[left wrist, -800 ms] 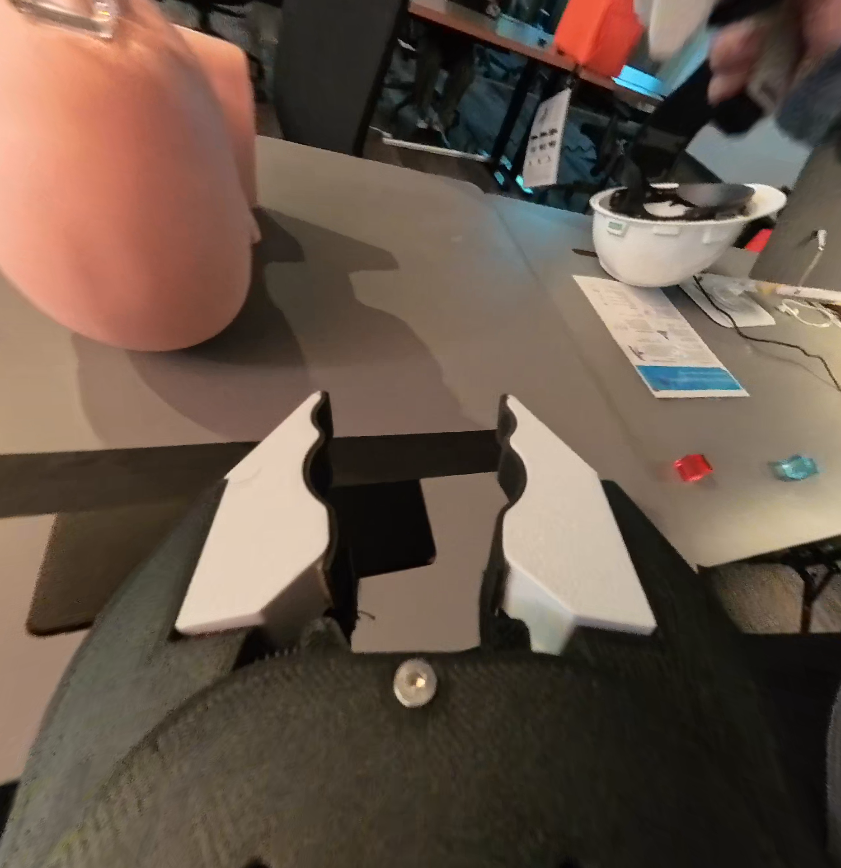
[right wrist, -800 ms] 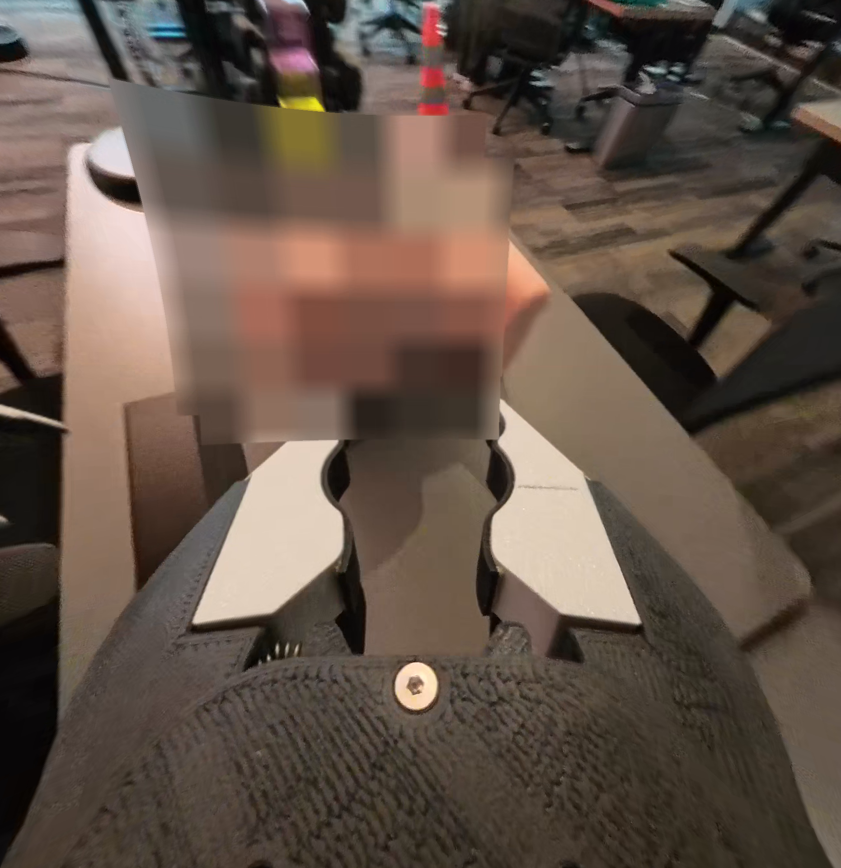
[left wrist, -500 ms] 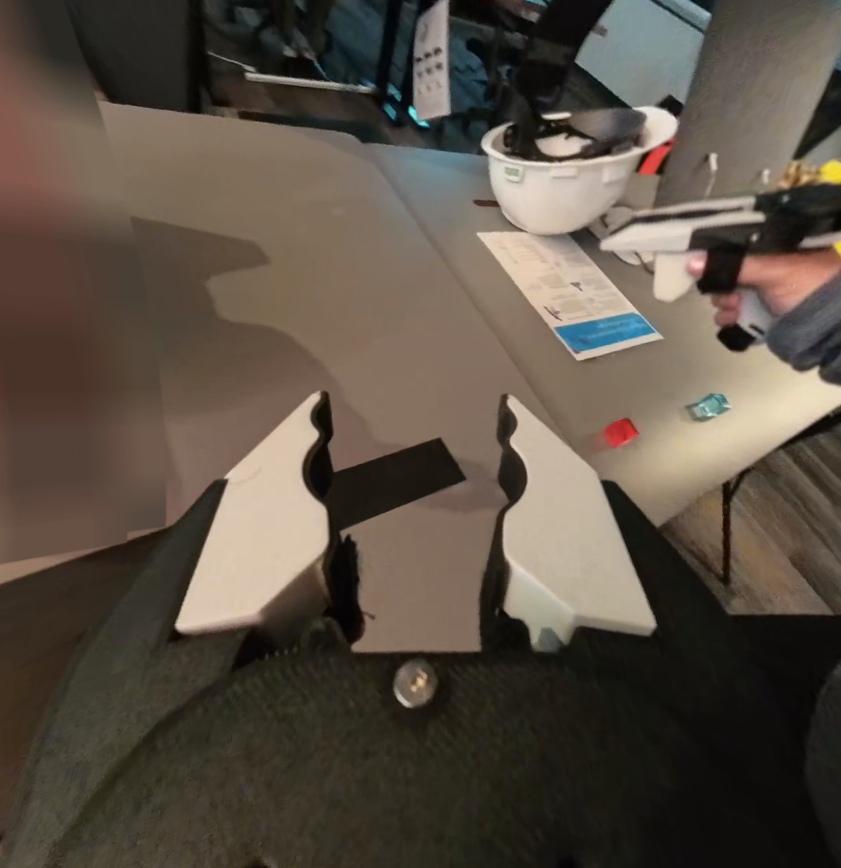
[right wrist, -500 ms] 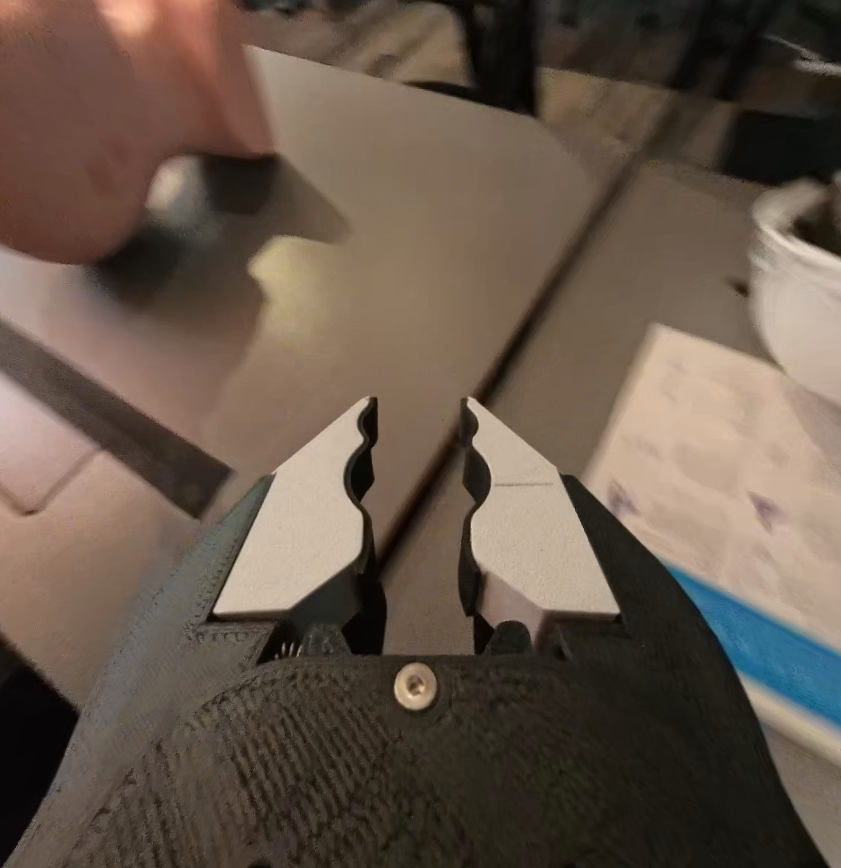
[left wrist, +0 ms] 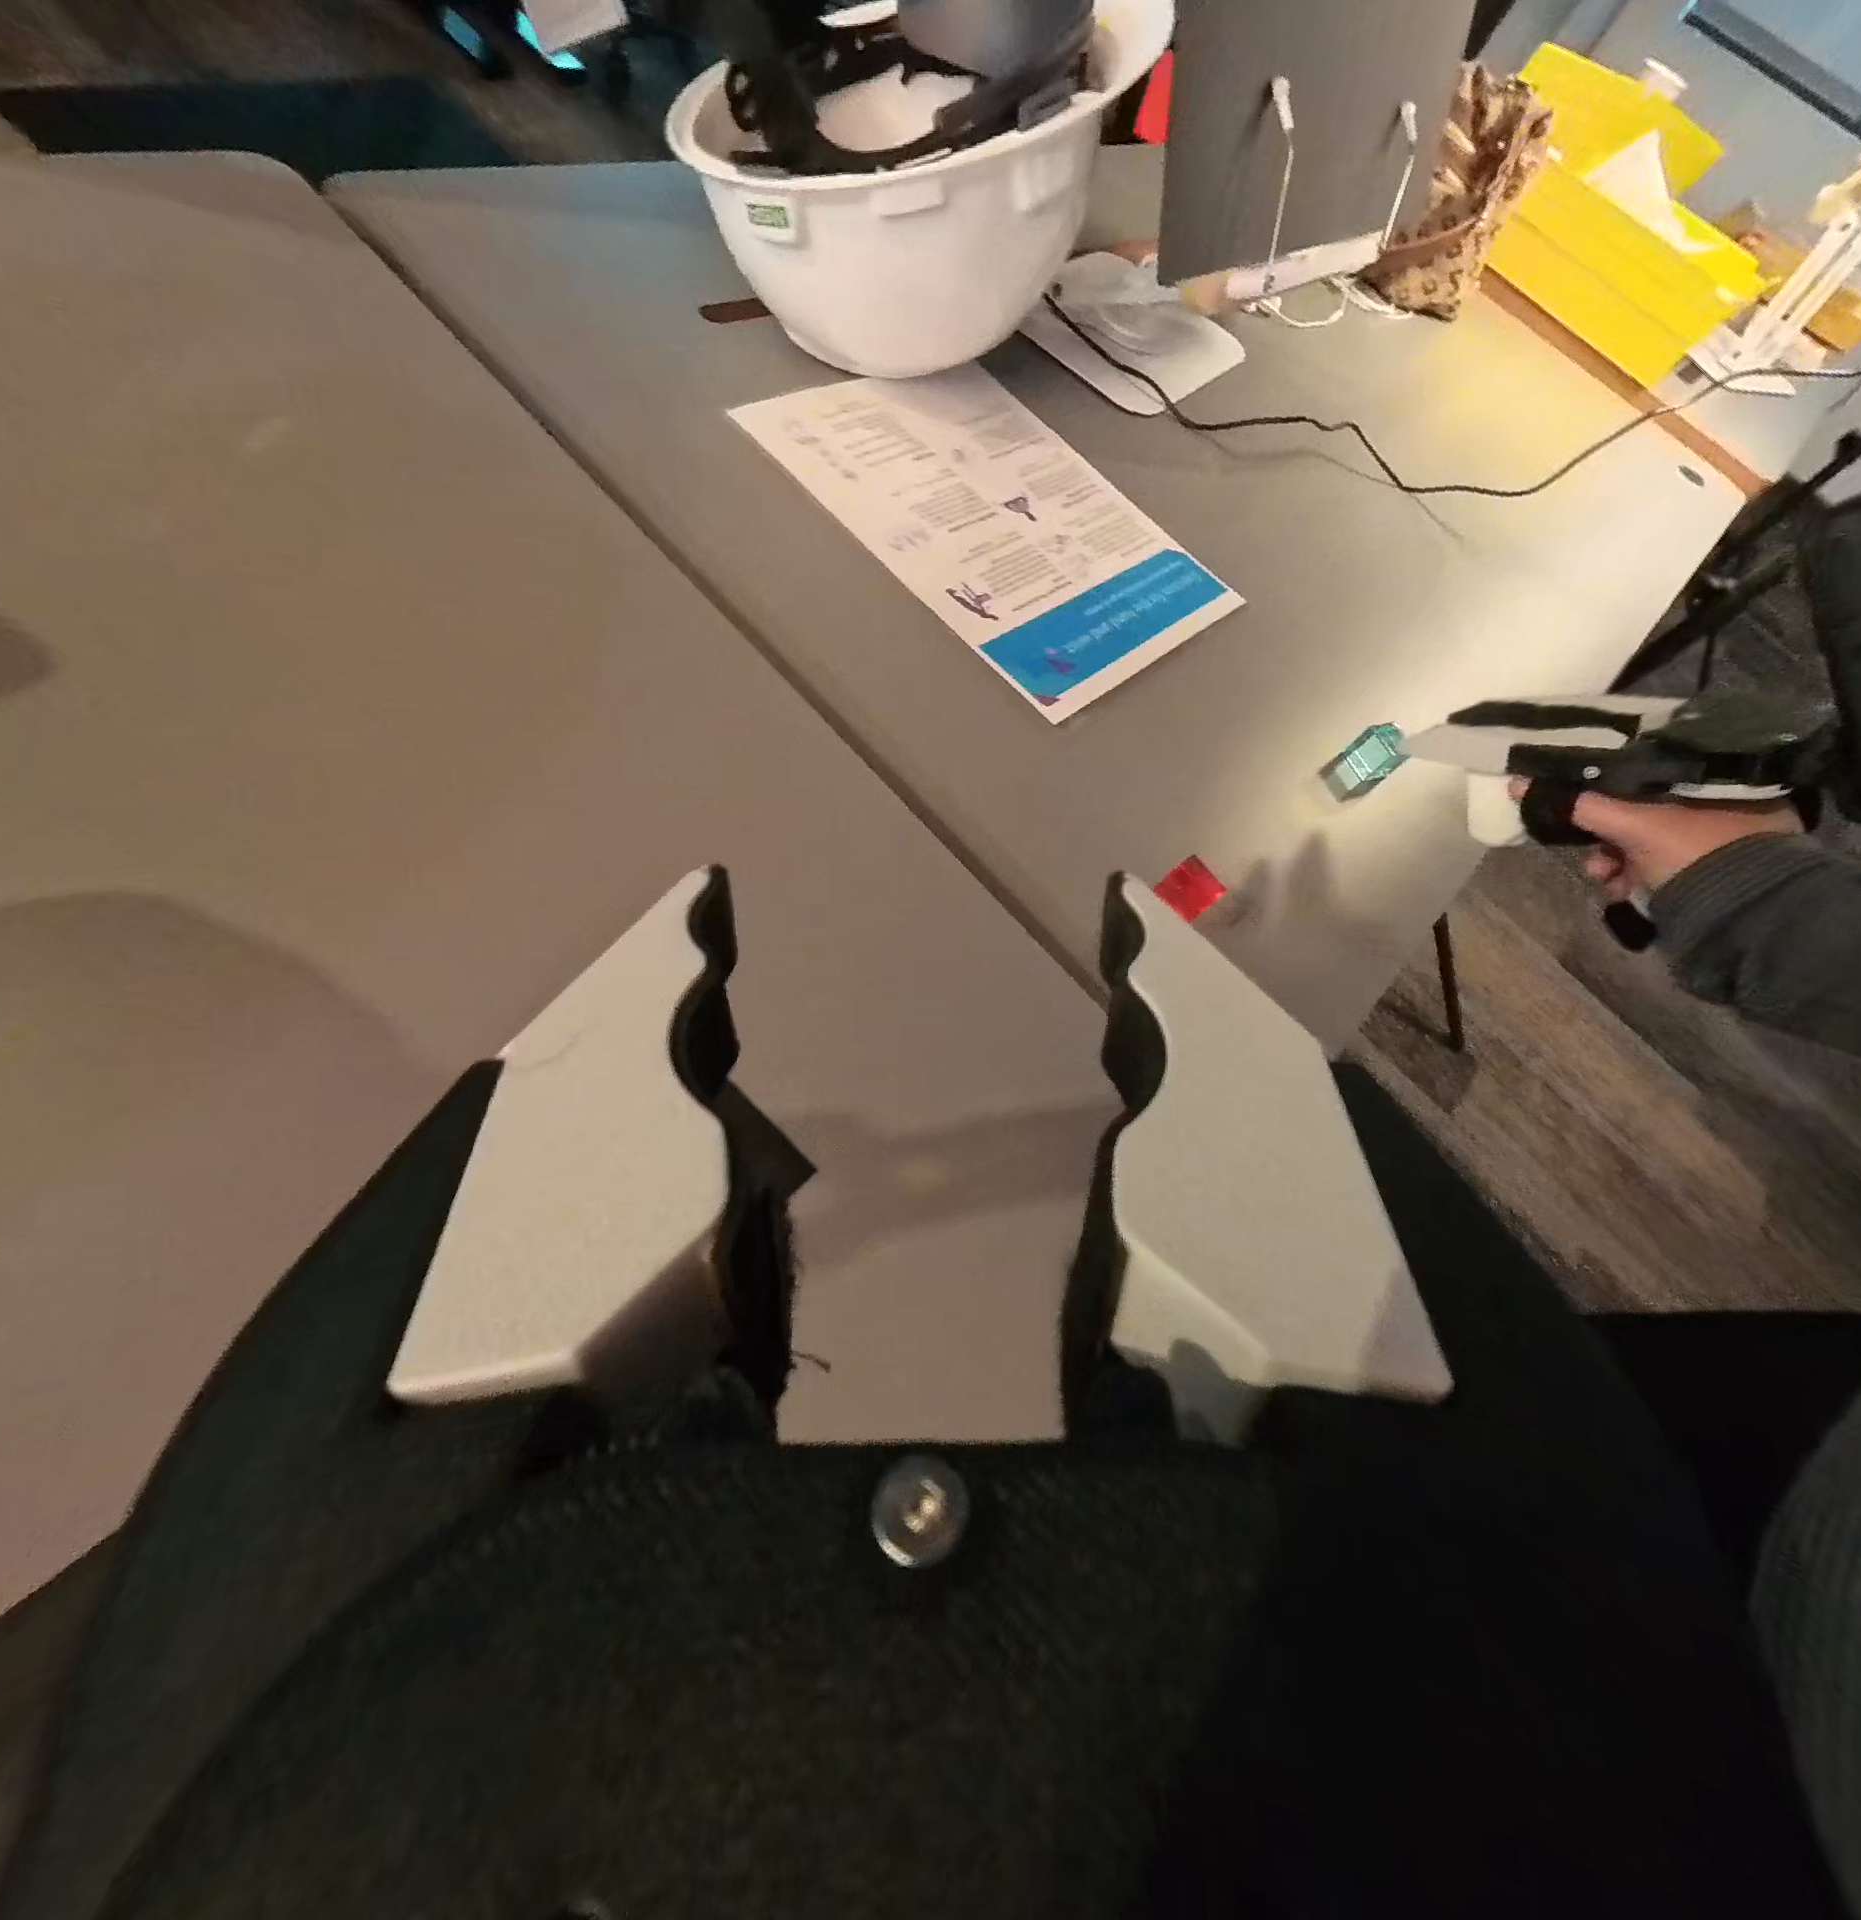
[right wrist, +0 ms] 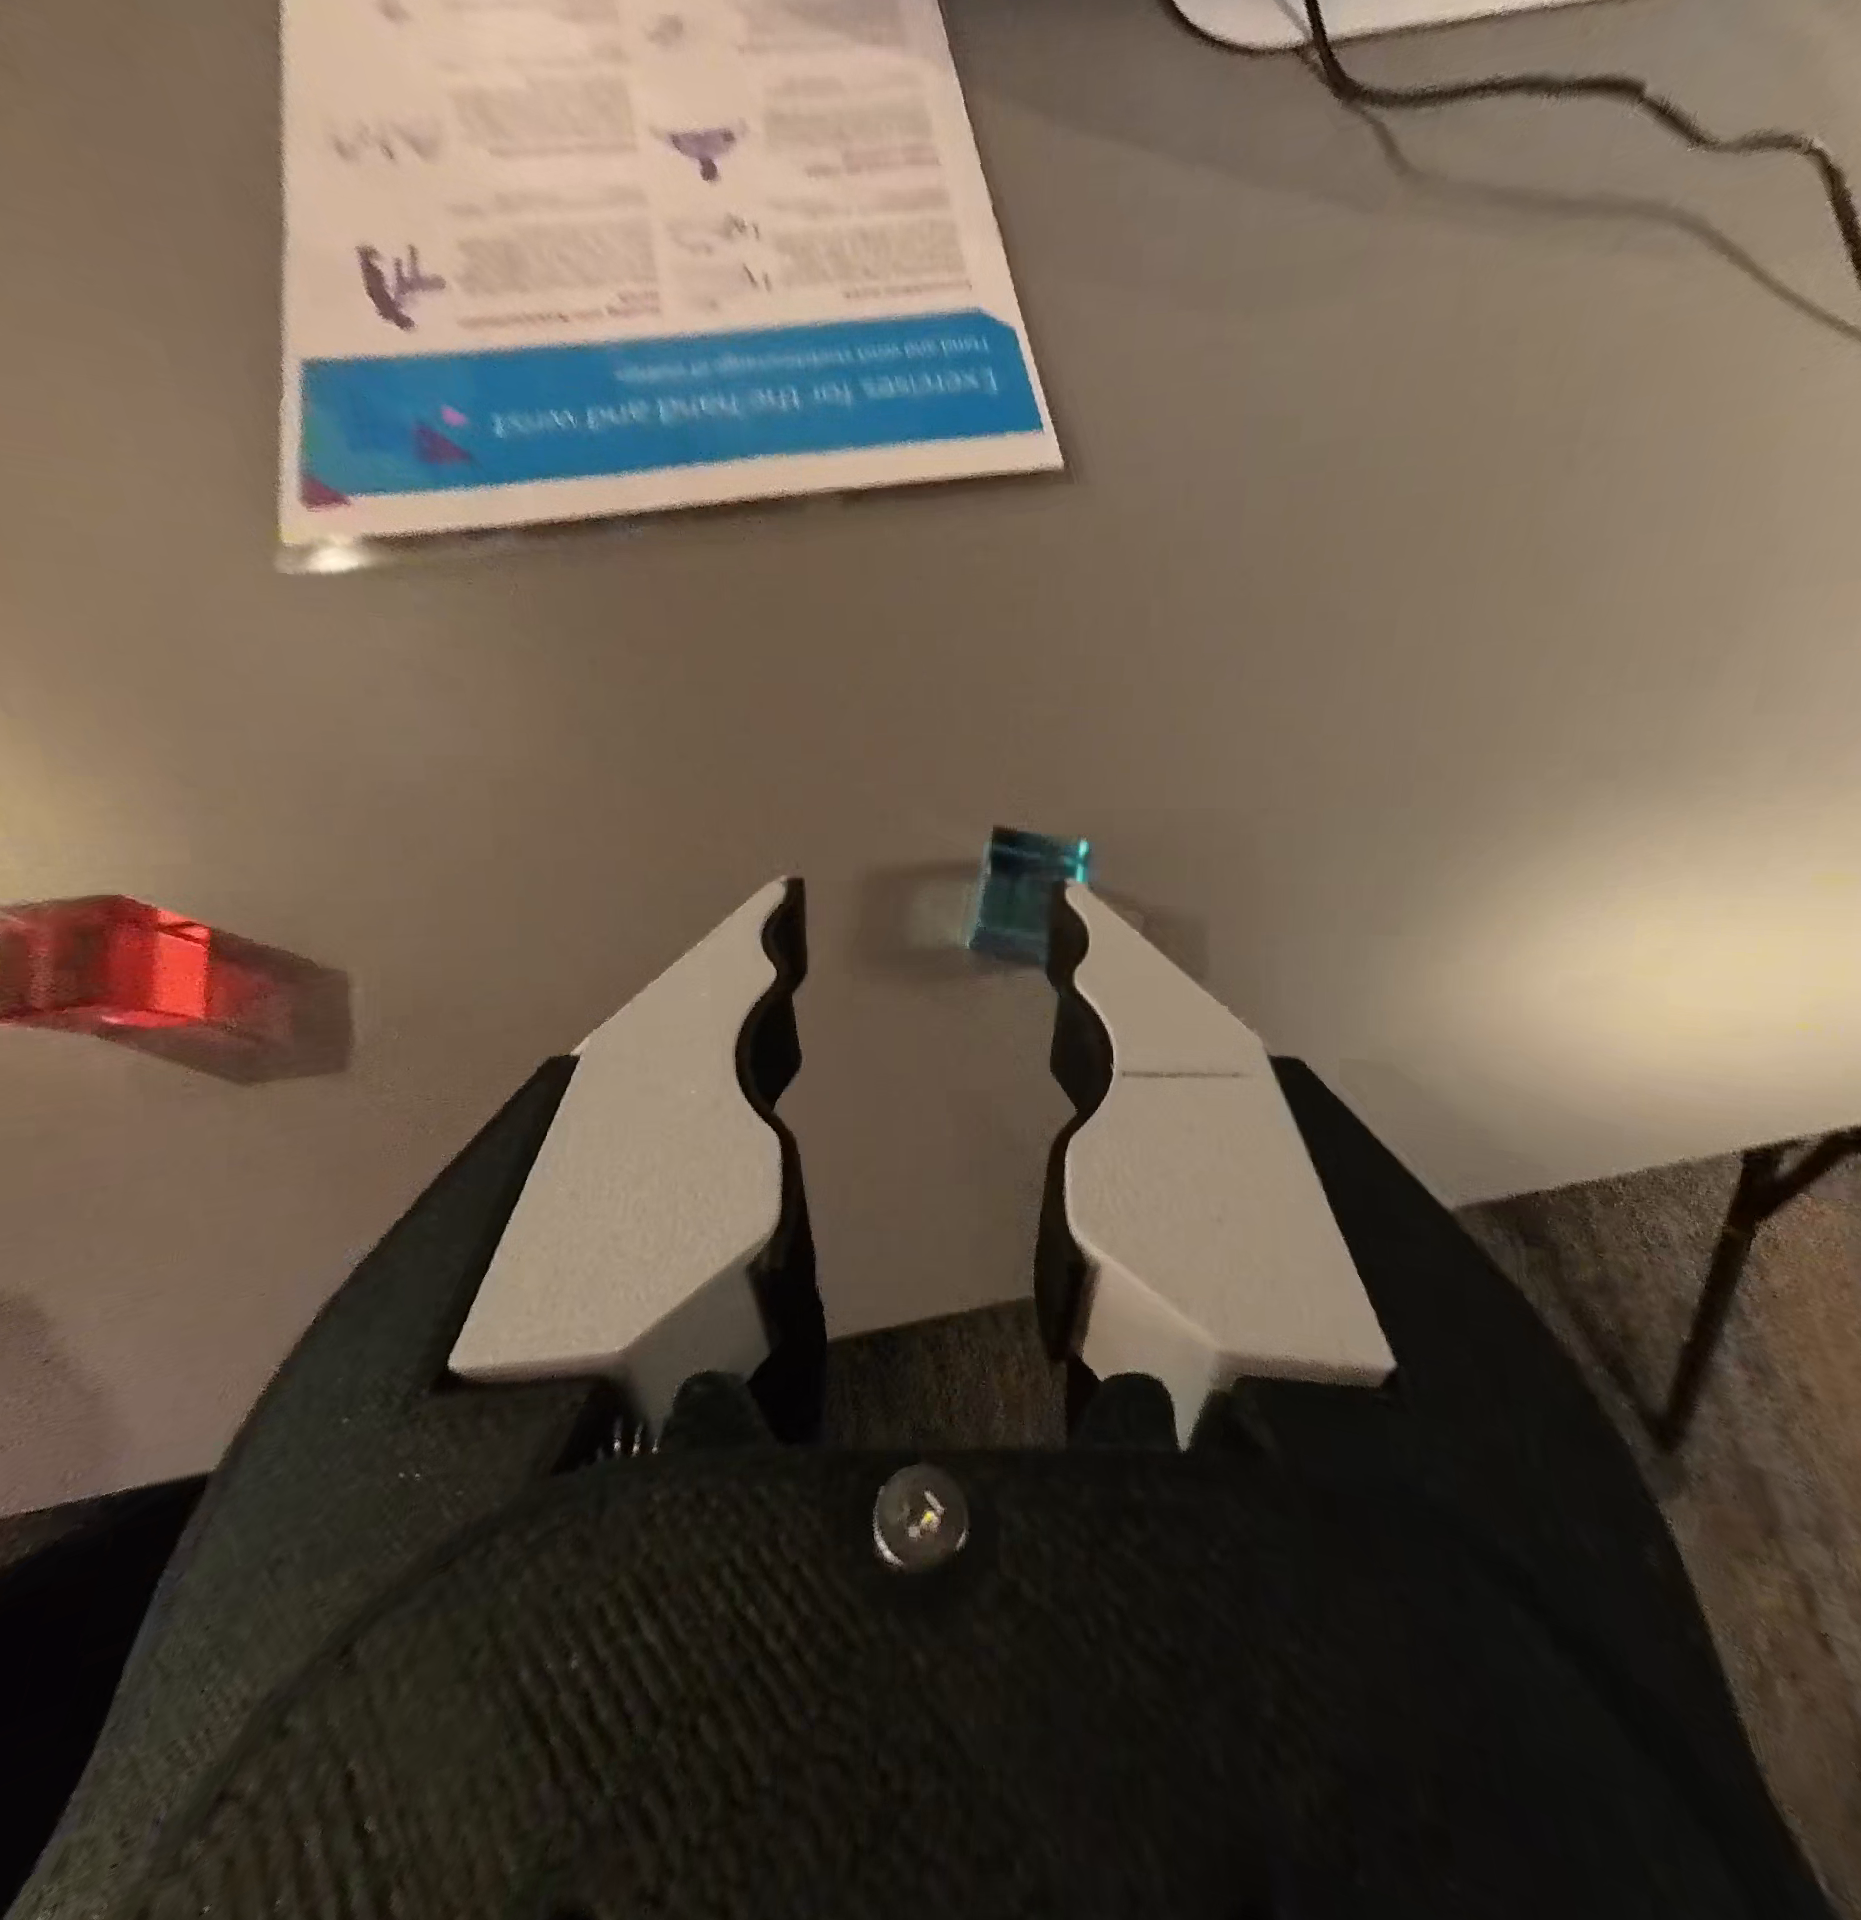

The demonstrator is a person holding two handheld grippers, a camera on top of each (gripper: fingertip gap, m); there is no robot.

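Over a grey table (right wrist: 1321, 644), the right gripper (right wrist: 926, 899) hangs unclenched, a teal cube (right wrist: 1025, 899) beside its right fingertip; the left gripper (left wrist: 910, 894) gapes, holding nothing.

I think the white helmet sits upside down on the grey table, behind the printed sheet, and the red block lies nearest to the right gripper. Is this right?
Not quite: the blue block, not the red block, lies nearest to the right gripper, at its open fingertips, as the right wrist view shows. The rest holds.
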